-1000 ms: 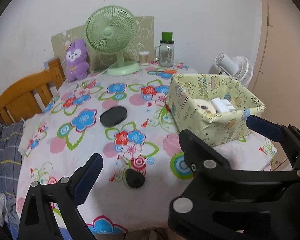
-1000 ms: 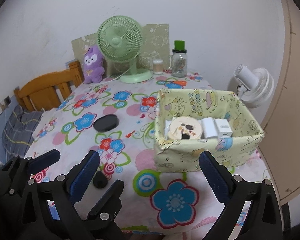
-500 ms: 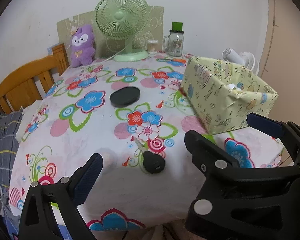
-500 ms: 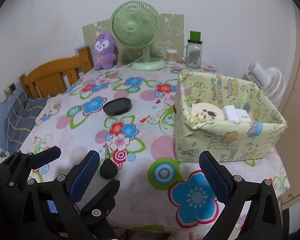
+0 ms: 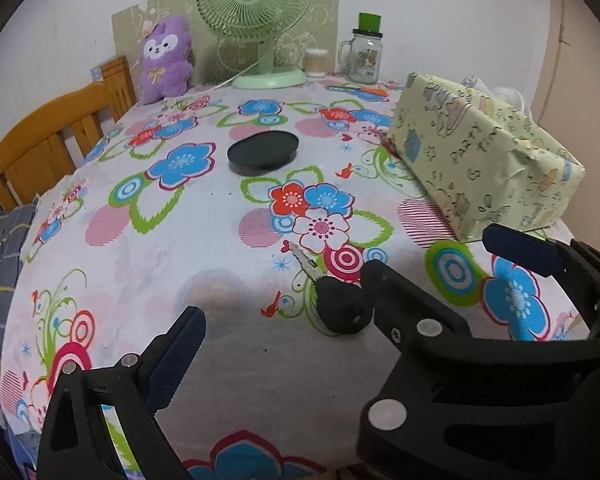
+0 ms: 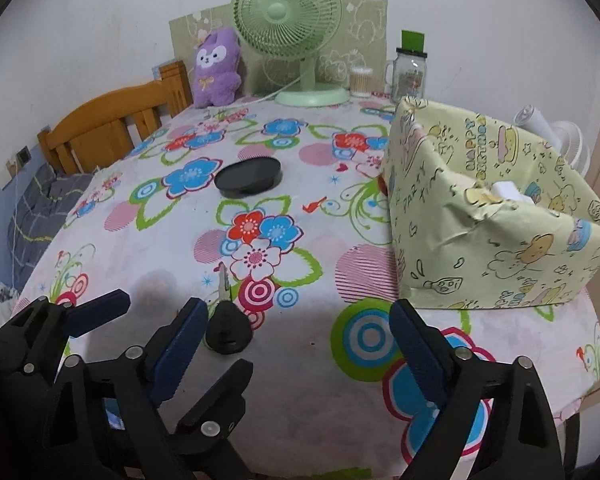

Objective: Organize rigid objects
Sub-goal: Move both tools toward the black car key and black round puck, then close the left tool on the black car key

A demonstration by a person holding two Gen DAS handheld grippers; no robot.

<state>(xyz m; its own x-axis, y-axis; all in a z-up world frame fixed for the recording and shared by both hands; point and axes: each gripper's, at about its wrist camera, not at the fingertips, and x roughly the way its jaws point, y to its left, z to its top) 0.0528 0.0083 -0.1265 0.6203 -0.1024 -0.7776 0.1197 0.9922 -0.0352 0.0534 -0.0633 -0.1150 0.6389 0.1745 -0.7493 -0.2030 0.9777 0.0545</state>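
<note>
Left wrist view: key (image 5: 337,305) at centre right has the right edge of its black head covered by a black gripper arm. Wrapped box (image 5: 484,156) at upper right shows outer walls only; interior hidden. White fan (image 5: 504,98) behind it mostly concealed. Right wrist view: box contents largely hidden; one white item (image 6: 508,191) visible, unidentifiable. Jar (image 6: 410,74) contents indistinct.

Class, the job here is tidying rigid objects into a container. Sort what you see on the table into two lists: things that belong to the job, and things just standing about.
Belongs to the job:
- car key
- black round lid
- paper-wrapped box

Just standing about:
- green fan
- purple plush toy
- glass jar
- cotton swab pot
</note>
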